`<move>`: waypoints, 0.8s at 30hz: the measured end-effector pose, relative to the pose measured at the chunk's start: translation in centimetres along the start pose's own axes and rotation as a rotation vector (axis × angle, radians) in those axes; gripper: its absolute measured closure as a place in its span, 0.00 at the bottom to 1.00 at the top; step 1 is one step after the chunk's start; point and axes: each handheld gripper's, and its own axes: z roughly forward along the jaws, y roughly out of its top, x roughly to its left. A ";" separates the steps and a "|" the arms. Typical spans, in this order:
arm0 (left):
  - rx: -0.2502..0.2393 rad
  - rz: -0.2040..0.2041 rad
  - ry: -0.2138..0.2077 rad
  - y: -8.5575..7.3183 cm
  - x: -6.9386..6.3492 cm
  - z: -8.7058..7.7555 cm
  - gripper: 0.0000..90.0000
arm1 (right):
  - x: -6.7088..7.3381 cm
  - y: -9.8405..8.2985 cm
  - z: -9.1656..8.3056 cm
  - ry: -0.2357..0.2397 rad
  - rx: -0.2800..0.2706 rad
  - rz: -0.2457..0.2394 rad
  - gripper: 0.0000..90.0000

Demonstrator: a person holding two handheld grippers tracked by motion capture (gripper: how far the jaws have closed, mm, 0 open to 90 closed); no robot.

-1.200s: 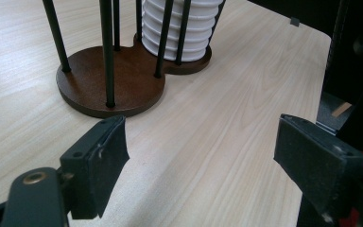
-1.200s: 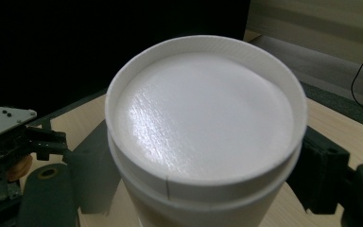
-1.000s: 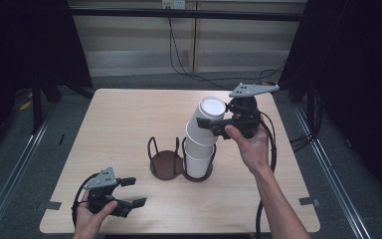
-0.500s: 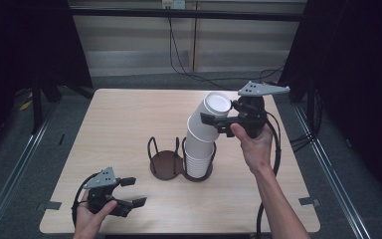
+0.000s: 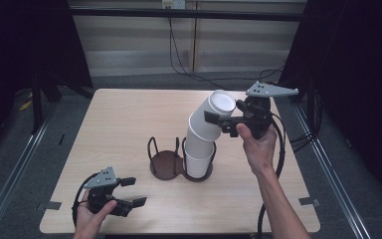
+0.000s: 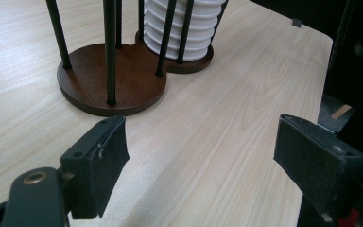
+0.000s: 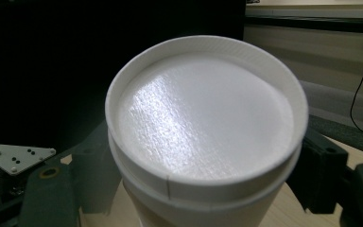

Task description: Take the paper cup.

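Note:
A stack of white paper cups (image 5: 197,159) stands bottoms-up in the right ring of a dark wooden two-ring cup holder (image 5: 165,164) at mid-table. The stack's upper cups (image 5: 210,118) lean up and to the right. My right gripper (image 5: 223,119) is shut on them near the top, one jaw on each side. In the right gripper view the top cup's bottom (image 7: 208,113) faces the camera between the jaws of the right gripper (image 7: 208,194). My left gripper (image 5: 131,192) rests open near the front left edge. Its view shows the left gripper (image 6: 201,156) empty, facing the holder (image 6: 123,80) and the cups (image 6: 179,28).
The holder's left ring (image 5: 161,162) holds nothing. A black cable (image 5: 277,149) trails from the right gripper past the table's right edge (image 5: 298,164). Bare tabletop (image 5: 129,119) spreads at the back left. Dark curtains and floor rails surround the table.
My right gripper has moved right and slightly up, tilting the upper cups further away from the lower stack. The left gripper has stayed still.

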 end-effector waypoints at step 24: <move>0.018 -0.017 -0.009 0.3 0.1 1.1 0.18 | -0.6 -0.4 -3.7 0.028 -0.052 0.036 0.27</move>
